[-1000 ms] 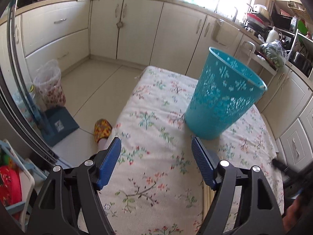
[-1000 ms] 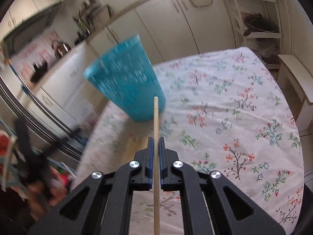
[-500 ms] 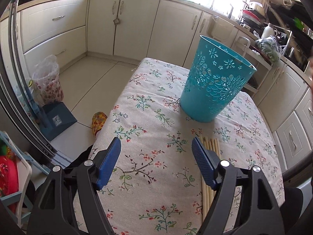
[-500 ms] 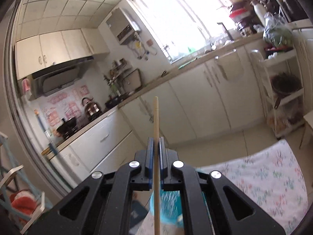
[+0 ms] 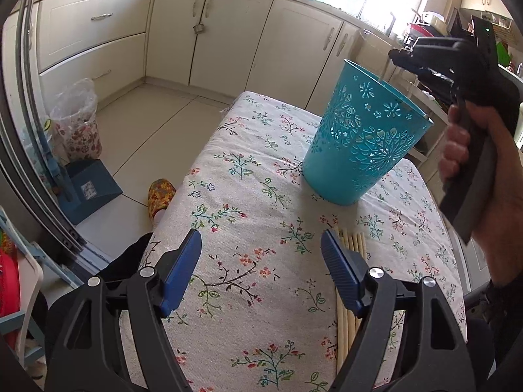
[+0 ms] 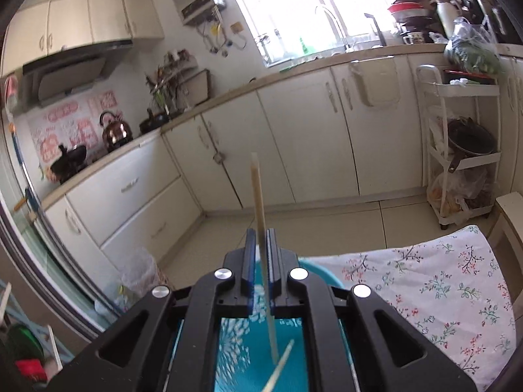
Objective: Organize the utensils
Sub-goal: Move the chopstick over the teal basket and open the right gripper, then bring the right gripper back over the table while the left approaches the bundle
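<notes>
While our right gripper [image 6: 259, 245] hangs over the mouth of the teal perforated plastic basket [image 5: 362, 143], its jaws have just been opening, and the pale wooden chopstick [image 6: 258, 202] stands between the blue pads [image 6: 250, 254] with a sliver of daylight on either side, so we judge it is being let go, not pinched. Its lower end already reaches down inside the basket, where another light stick [image 6: 281, 362] leans across the teal wall.

Our left gripper [image 5: 261, 261] hovers low over the floral tablecloth [image 5: 248, 196], fingers spread wide and holding nothing. Just beside its right finger lies the bundle of remaining pale wooden chopsticks [image 5: 351, 245], flat on the cloth and well apart from the basket.

We see a few risks from here. The stick is tilted slightly, so it could catch on a pad as it slides and tip outward over the rim. The basket looks light and sits near the table's far edge, so a knock from our right gripper might topple it. For the next pick, the loose sticks lie touching one another; closing on them carelessly may grab several or roll them toward the table's edge.
</notes>
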### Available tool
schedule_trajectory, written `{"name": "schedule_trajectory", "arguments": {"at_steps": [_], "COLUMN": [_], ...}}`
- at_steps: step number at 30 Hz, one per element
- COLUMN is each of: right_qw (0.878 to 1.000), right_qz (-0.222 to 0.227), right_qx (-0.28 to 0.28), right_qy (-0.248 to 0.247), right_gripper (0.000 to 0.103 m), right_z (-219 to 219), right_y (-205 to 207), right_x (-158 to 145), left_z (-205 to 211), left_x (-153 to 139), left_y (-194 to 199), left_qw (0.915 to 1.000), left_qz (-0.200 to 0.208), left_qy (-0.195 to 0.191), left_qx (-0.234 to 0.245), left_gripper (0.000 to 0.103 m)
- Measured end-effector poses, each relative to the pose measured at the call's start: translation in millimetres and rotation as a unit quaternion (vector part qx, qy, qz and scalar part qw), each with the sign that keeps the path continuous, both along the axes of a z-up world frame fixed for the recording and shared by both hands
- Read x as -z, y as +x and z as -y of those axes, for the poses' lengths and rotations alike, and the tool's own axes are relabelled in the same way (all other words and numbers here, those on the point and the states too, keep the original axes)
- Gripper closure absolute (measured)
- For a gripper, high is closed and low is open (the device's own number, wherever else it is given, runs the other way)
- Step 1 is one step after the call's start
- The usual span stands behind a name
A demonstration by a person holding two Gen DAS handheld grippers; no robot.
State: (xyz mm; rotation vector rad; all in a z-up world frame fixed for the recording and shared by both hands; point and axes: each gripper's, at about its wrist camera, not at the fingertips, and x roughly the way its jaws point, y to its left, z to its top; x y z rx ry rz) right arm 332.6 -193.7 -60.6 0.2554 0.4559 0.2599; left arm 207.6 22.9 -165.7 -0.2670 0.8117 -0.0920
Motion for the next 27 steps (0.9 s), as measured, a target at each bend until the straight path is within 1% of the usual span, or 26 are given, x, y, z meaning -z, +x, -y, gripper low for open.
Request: {"name": "schedule_trajectory", "arguments": {"at_steps": [1,2,5,7,9,11,12,13,14,16,17,21,27], "right_qw": [1.000,1.000,1.000,0.999,0.999,0.999,0.999,0.996,0.994,0.986,0.983,0.976,0.970], "right_qz": [-0.001,0.002,0.021,0.036,0.029,-0.008,-0.040,-0.079,-0.107,-0.161,-0.178,-0.206,-0.226], "right_qx": [-0.004,-0.006,0.002,0.019,0.033,0.033,0.026,0.015,0.005,-0.007,-0.013,-0.017,-0.012], "right_qy": [-0.001,0.003,0.016,0.024,0.022,-0.002,-0.015,-0.029,-0.038,-0.047,-0.049,-0.070,-0.093], "right_gripper": [0.086,0.079,0.078,0.077,0.077,0.077,0.078,0.080,0.085,0.089,0.091,0.091,0.092], "right_z": [2.4,4.6,20.4,35.1,44.0,44.4,41.6,37.0,31.9,24.0,19.9,8.0,-0.9], "right_y": [-5.5,-8.8,-36.8,-69.8,-97.9,-123.2,-132.0,-137.0,-139.9,-141.9,-140.0,-128.8,-115.1], "right_x": [-1.3,-4.0,-17.1,-24.7,-20.7,0.8,19.2,40.4,57.0,92.5,101.9,127.3,141.8], "left_z": [0.2,-0.1,-0.1,0.2,0.7,1.9,2.8,3.9,4.5,7.1,7.9,9.9,9.7], "left_x": [-0.7,-0.7,-3.9,-6.0,-7.0,-6.5,-5.8,-5.3,-5.3,-5.8,-6.8,-10.7,-11.3], "left_y": [-0.6,-0.8,-5.0,-7.8,-10.2,-12.3,-13.2,-14.3,-15.5,-19.2,-21.3,-30.3,-33.0], "left_qw": [1.0000,1.0000,1.0000,0.9999,0.9999,0.9999,0.9999,0.9999,0.9999,0.9999,0.9999,0.9997,0.9998], "left_qz": [0.000,0.002,0.008,0.010,0.010,0.007,0.006,0.003,0.002,0.000,0.001,0.005,0.001], "left_qy": [0.000,0.001,0.006,0.007,0.009,0.011,0.012,0.012,0.012,0.015,0.017,0.024,0.021], "left_qx": [0.000,0.000,-0.003,-0.004,-0.005,-0.006,-0.006,-0.005,-0.005,-0.002,-0.001,0.003,0.003], "left_gripper": [0.031,0.031,0.029,0.029,0.028,0.028,0.028,0.028,0.028,0.028,0.028,0.027,0.026]}}
